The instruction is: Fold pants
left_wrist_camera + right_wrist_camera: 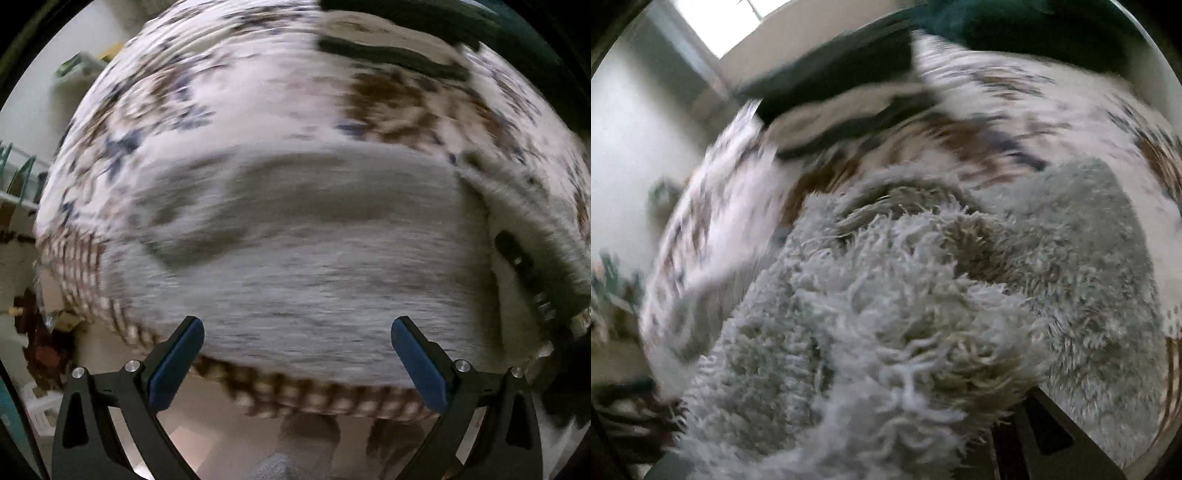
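Pants (314, 258) of grey shaggy fleece lie spread on a bed covered by a white patterned bedspread (258, 92), near its fringed lower edge; that flat support suits folding. In the left wrist view the left gripper (297, 354) hangs above the cloth with its jaws wide apart and nothing between them, so it holds nothing. In the right wrist view a thick bunch of the fleece (886, 314) fills the foreground and hides the right gripper's jaws; they are nearly closed, and I judge they pinch this bunch, lifting one part to carry it over the rest. The long axis of the garment seems to run side to side across the left view; blur keeps me from telling waist from hems. Dark clothes (388, 55) lie at the far edge.
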Demonstrator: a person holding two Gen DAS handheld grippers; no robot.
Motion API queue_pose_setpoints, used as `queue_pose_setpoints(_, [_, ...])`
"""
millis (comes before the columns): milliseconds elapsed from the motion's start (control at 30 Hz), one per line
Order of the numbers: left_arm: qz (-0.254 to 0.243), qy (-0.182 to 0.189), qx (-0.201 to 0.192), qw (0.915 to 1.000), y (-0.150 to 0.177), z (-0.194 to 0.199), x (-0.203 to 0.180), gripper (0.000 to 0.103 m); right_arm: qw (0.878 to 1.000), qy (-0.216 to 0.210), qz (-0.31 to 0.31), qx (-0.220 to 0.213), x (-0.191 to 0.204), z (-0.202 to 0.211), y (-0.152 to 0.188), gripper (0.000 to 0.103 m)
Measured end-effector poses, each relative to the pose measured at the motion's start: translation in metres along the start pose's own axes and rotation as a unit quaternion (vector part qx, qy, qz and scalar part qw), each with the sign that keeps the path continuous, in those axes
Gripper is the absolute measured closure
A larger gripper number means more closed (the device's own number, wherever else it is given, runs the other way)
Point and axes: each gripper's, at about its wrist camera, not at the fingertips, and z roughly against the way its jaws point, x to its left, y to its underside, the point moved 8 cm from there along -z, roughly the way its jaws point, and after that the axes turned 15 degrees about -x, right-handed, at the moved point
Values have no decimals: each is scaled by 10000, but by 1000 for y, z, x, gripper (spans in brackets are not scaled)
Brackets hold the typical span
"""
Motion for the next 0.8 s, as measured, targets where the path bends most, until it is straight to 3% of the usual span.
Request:
queue_pose_setpoints(67, [87,-55,-22,9999,-1,-5,18,0,9987,93,480,149,34,-6,18,86])
queue_pose_setpoints(167, [350,-72,-37,9994,-6,-13,36,0,9947,220,801,608,55,-12,42,62])
queue_pose_setpoints(200, [448,-39,-45,9990,-11,-13,38,0,9942,99,714,797,58,-13,45,49])
queue_pose_setpoints(233, [547,10,-73,9985,-15,-12,38,0,9941,-97,579,915,62,-8,46,26])
queue_pose_setpoints(267, [658,77,-109,9977,-20,-12,38,0,9927,-445,359,1064,64,-4,43,19])
queue_pose_setpoints(367, [978,322,-192,9945,-39,-8,30,0,9811,-1336,-424,1335,61,23,28,17])
queue_pose_setpoints(467, [1032,672,-186,9922,-54,-8,0,0,9725,-1590,-1064,1327,30,57,6,17])
queue_pose_setpoints(600, [627,1056,-142,9923,-68,-15,-54,0,9787,-731,-1435,1271,-58,82,-7,17])
queue_pose_setpoints(700, [140,1159,26,9932,-72,-35,-93,0,9751,-115,-1700,1419,-119,82,0,17])
queue_pose_setpoints(767, [-395,1131,91,9928,-73,-56,-120,2,9708,73,-1860,1512,-146,78,10,17])
queue_pose_setpoints(800, [-565,1216,95,9909,-73,-63,-128,19,9691,116,-1930,1534,-156,74,13,17])
